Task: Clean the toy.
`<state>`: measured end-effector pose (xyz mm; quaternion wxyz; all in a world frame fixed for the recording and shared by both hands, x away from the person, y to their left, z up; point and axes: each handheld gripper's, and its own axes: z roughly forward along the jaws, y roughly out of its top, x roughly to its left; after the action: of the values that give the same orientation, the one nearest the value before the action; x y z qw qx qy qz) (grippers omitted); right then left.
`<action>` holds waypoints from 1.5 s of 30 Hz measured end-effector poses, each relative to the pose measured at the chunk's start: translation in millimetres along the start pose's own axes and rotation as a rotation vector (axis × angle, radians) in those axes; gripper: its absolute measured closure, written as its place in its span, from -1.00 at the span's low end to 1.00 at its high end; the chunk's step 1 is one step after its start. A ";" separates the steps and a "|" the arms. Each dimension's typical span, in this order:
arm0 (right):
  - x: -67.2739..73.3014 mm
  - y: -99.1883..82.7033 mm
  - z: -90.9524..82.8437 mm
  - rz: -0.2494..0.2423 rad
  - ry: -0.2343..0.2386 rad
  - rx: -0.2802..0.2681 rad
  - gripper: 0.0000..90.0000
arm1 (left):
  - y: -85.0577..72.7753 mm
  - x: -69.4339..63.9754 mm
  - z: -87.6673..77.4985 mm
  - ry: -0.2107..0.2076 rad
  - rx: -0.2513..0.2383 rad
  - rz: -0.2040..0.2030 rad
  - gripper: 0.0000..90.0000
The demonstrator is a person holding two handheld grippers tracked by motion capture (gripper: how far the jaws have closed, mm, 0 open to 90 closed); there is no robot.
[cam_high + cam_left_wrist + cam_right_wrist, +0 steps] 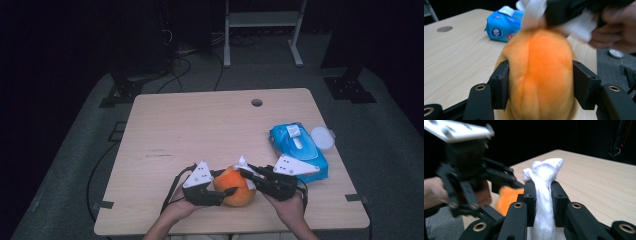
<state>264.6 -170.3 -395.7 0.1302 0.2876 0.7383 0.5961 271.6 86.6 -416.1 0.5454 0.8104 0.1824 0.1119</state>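
Observation:
An orange plush ball (235, 186) sits near the table's front edge, between both hands. My left gripper (226, 183) holds it from the left. In the left gripper view both pads press into the orange plush (541, 67), so the left gripper (542, 85) is shut on it. My right gripper (246, 173) comes in from the right, shut on a bunched white wipe (243, 162) that rests against the top of the ball. The right gripper view shows the wipe (544, 173) pinched upright between the jaws of the right gripper (543, 200), with the left gripper (469, 177) and the orange plush (507, 197) just behind.
A blue pack of wet wipes (297, 147) lies at the table's right side, with a white round lid (322, 137) beside it. A cable hole (257, 102) sits near the far edge of the wooden table (200, 125). Black stands and cables are on the floor beyond.

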 end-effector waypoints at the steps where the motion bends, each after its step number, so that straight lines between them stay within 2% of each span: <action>1: -4.6 -2.3 0.4 0.011 -0.008 0.004 0.71 | -1.9 0.8 1.4 -0.001 -0.004 -0.002 -0.16; 3: -13.2 -8.0 1.3 0.017 -0.040 0.023 0.71 | -6.7 3.4 6.9 -0.020 -0.021 -0.023 -0.38; 5: -19.4 -11.2 0.1 0.045 -0.050 0.023 0.71 | -10.3 2.7 11.2 -0.021 -0.016 -0.016 -0.57; 7: -20.9 -10.3 -1.8 0.058 -0.052 0.025 0.71 | -12.9 0.3 14.5 -0.020 -0.021 -0.021 -0.53; 9: -15.3 -8.5 -0.8 0.066 -0.030 0.023 0.71 | -13.0 -2.6 16.6 -0.017 -0.022 -0.011 -0.43; 12: 0.3 -3.9 6.4 0.030 0.052 0.025 0.71 | -12.5 -6.9 18.0 -0.017 -0.013 0.013 -0.40; 14: 7.2 -1.4 10.2 -0.008 0.048 0.044 0.71 | -12.3 -6.3 16.9 -0.014 -0.012 0.014 -0.39; 15: 6.0 -0.7 10.8 -0.024 0.038 0.052 0.71 | -12.7 -5.2 16.2 -0.017 -0.014 0.009 -0.39; 19: -14.3 -6.0 3.2 0.023 -0.026 0.052 0.71 | -13.3 -3.1 16.6 -0.015 -0.024 -0.004 -0.39; 21: -19.9 -8.2 -0.9 0.051 -0.036 0.045 0.71 | -12.9 -3.5 18.1 -0.014 -0.023 -0.001 -0.39; 22: -19.9 -8.3 -2.0 0.047 -0.040 0.050 0.72 | -12.9 -4.0 19.0 -0.014 -0.023 -0.001 -0.39; 24: -16.9 -7.2 -1.1 0.044 -0.040 0.052 0.72 | -13.0 -4.3 19.6 -0.012 -0.022 -0.002 -0.39; 29: -8.4 -3.6 4.5 0.038 0.031 0.060 0.72 | -14.8 -2.5 16.2 -0.019 -0.020 0.000 -0.40; 31: -11.5 -2.7 3.3 0.039 0.021 0.065 0.73 | -15.0 -1.3 16.6 -0.033 -0.030 -0.006 -0.45; 34: -19.5 -4.4 0.2 0.057 -0.002 0.067 0.73 | -15.4 0.3 19.0 -0.020 -0.022 -0.017 -0.64; 37: -23.5 -4.4 -2.8 0.083 -0.002 0.064 0.73 | -17.7 -0.3 21.2 -0.016 -0.022 -0.020 -0.56; 39: -19.9 -1.6 -3.2 0.084 0.021 0.064 0.73 | -16.6 -1.5 21.2 -0.010 -0.016 -0.007 -0.46; 42: -5.3 3.3 2.5 0.071 0.114 0.067 0.73 | -17.3 -3.4 22.9 -0.012 -0.021 -0.003 -0.41; 43: -0.3 4.1 4.9 0.056 0.128 0.075 0.73 | -17.4 -4.6 23.3 -0.014 -0.020 -0.001 -0.38; 45: 9.0 5.4 9.6 0.012 0.115 0.095 0.73 | -17.2 -5.3 21.9 -0.007 -0.013 0.000 -0.32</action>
<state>264.0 -156.7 -391.7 0.0704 0.2632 0.7703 0.5765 272.1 71.7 -440.3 0.5513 0.8073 0.1796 0.1102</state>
